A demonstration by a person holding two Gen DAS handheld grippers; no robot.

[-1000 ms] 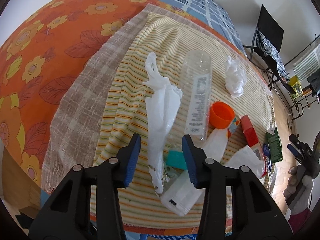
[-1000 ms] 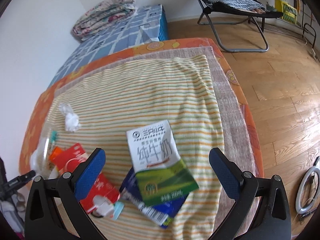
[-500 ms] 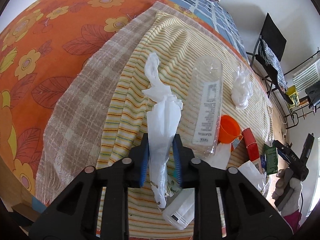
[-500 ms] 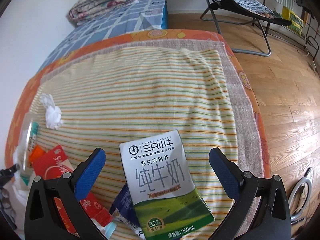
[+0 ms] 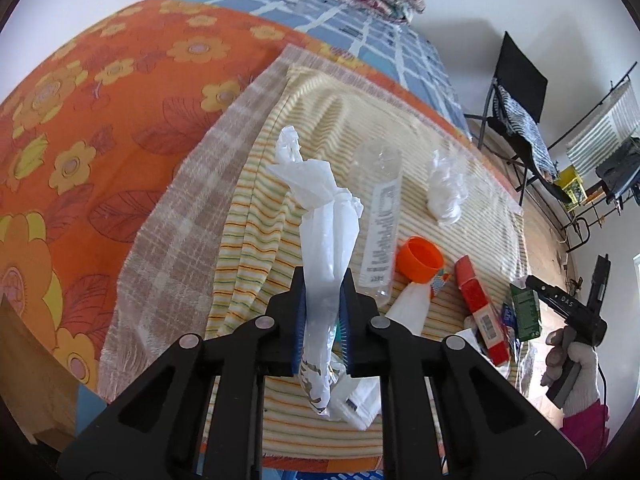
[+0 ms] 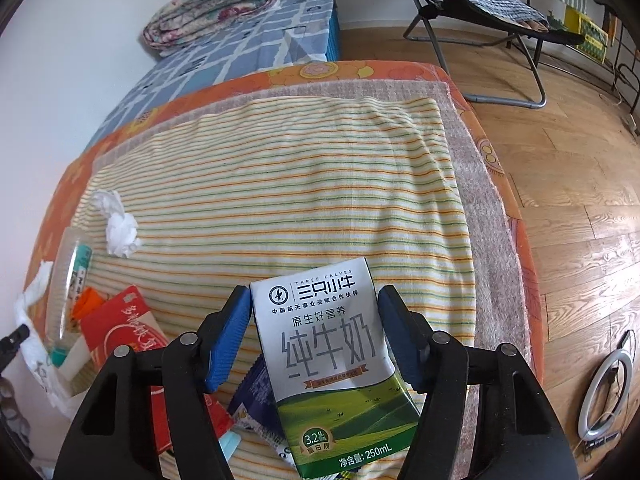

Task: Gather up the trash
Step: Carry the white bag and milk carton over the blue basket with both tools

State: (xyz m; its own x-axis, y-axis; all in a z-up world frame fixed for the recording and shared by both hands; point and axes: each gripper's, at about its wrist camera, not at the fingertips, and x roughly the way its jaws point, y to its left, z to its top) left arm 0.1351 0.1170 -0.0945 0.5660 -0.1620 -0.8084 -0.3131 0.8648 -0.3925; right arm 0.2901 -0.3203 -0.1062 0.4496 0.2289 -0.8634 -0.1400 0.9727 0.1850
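My left gripper (image 5: 322, 280) is shut on a twisted white plastic bag (image 5: 322, 216) and holds it above the striped cloth (image 5: 256, 240). My right gripper (image 6: 314, 300) is shut on a white and green milk carton (image 6: 332, 356), its blue pads against both sides. On the cloth lie a clear plastic bottle (image 5: 380, 220), an orange cap (image 5: 418, 260), a crumpled white tissue (image 5: 446, 192), a red box (image 5: 478, 304) and a white flat packet (image 5: 408, 308). The tissue (image 6: 120, 224) and red packet (image 6: 120, 324) also show in the right wrist view.
The striped cloth lies on a checked towel (image 5: 192, 216) over an orange flowered cover (image 5: 80, 120). A blue wrapper (image 6: 256, 396) lies under the carton. A folding chair (image 6: 480, 8) stands on the wooden floor (image 6: 580, 200). A folded quilt (image 6: 208, 12) lies at the back.
My left gripper has lifted the plastic bag off the cloth. My right gripper has closed from wide open onto the milk carton.
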